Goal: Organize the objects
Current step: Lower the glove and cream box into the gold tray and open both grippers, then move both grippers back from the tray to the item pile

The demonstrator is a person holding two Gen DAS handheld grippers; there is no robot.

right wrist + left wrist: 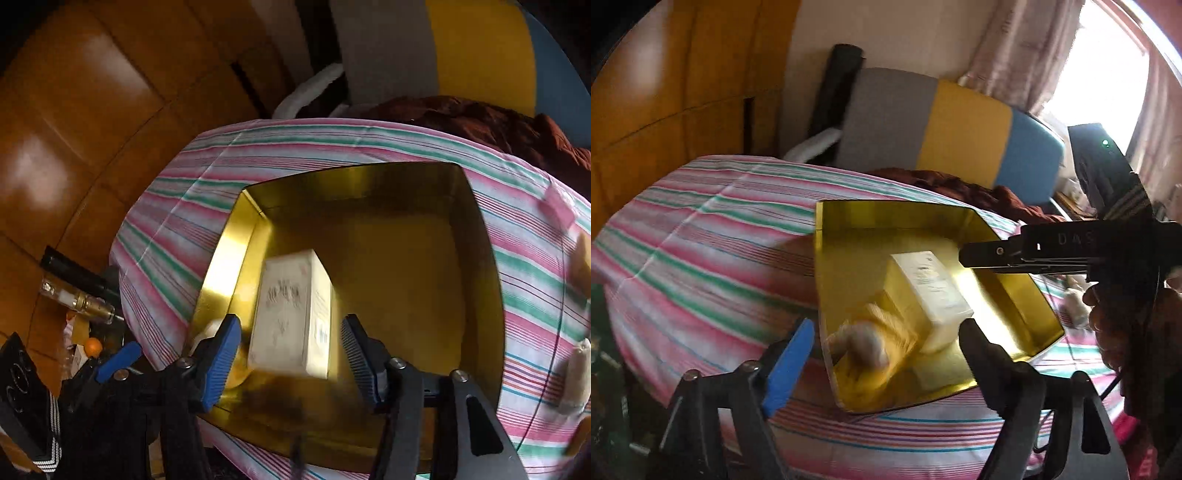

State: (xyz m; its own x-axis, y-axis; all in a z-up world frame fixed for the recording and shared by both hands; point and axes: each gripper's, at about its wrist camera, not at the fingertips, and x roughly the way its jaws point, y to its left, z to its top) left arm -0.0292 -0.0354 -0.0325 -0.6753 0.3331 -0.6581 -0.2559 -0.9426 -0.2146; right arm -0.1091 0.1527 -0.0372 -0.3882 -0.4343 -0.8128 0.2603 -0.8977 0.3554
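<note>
A gold tin (827, 258) (476, 258) lies open on a pink-and-green striped sheet. Inside it stands a white carton (931, 288) (291, 317), and beside that lies a blurred yellow and cream plush toy (871, 343), of which only a cream edge (208, 332) shows in the right wrist view. My left gripper (886, 354) hovers open over the tin's near corner, above the toy. My right gripper (290, 358) is open, with the carton between its blue pads (221, 358) and a gap on each side. In the left wrist view its black body (1015, 254) reaches in from the right.
Striped sheet (701, 240) covers the bed. A brown cloth (960, 188) and a grey, yellow and blue cushion (960, 129) lie behind the tin. A wooden wardrobe (92, 129) stands left. A glass bottle (77, 301) sits low left; small pale items (574, 369) lie right of the tin.
</note>
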